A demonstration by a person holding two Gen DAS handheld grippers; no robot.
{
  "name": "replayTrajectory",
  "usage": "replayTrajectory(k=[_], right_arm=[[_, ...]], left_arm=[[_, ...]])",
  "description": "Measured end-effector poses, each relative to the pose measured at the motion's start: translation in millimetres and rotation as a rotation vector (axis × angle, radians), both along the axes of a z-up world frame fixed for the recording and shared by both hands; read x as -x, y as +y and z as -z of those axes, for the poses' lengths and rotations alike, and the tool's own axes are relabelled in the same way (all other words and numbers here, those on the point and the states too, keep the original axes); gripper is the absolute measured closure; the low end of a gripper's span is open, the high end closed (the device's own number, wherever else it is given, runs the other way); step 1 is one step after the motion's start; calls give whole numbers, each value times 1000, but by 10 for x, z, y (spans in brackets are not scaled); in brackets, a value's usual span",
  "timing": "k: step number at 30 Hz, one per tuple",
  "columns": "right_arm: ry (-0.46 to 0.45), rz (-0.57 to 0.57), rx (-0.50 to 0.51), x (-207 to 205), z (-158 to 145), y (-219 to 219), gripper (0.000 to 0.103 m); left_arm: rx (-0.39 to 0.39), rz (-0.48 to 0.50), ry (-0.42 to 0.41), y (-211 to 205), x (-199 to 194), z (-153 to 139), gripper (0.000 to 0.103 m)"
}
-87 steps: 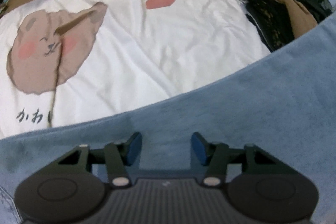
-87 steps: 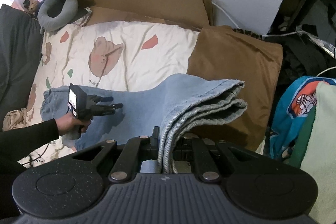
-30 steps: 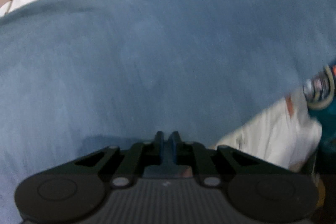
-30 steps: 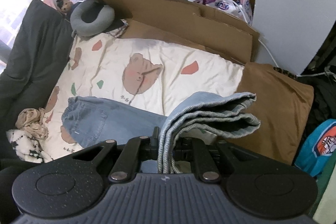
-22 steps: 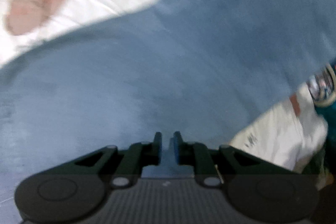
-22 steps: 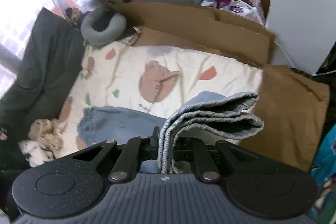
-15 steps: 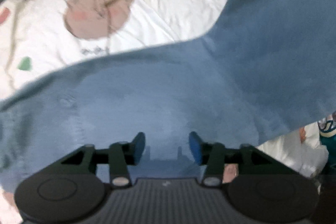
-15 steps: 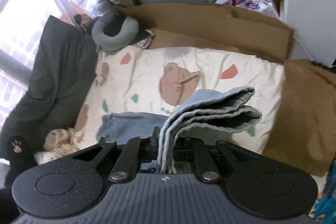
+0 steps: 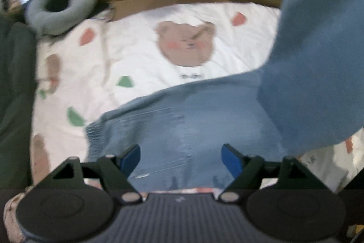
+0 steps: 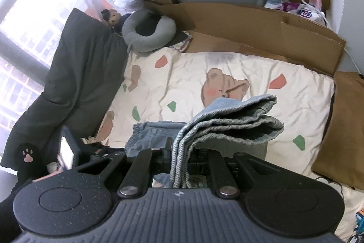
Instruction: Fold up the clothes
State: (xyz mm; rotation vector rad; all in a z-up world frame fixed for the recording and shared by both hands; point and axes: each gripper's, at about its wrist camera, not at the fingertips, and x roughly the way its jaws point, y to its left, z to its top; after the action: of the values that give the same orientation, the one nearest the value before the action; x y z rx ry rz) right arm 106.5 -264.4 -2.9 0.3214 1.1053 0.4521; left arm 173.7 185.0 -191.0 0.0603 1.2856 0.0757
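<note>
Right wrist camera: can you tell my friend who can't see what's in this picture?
The right gripper is shut on the bunched hems of blue jeans, lifting them over a cream bedsheet printed with bears. The jeans' waistband lies on the sheet, and a grey neck pillow sits near the cardboard behind.
</note>
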Motion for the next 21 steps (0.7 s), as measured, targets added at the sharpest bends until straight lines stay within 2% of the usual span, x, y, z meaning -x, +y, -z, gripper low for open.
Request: replayTrajectory(k=[4,8,10,15,21], right_arm=[[5,10,-19,13,-1,112,94],[18,18,-15,-9,-27,215,94],[18,17,-7,-28,-55,268,94],[32,15,2,-83,-73,403,94],[42,-30,26,-140,5,750,94]], left_arm=[[-43,-31,-11,354,152,-96,21],[-51,-101,5,733,255,-70,21],[-59,-103,-1,851,278,-68,21],[-23,-111,-49,993,275,-82,21],[6,-84,-114,968,260,-26,21]])
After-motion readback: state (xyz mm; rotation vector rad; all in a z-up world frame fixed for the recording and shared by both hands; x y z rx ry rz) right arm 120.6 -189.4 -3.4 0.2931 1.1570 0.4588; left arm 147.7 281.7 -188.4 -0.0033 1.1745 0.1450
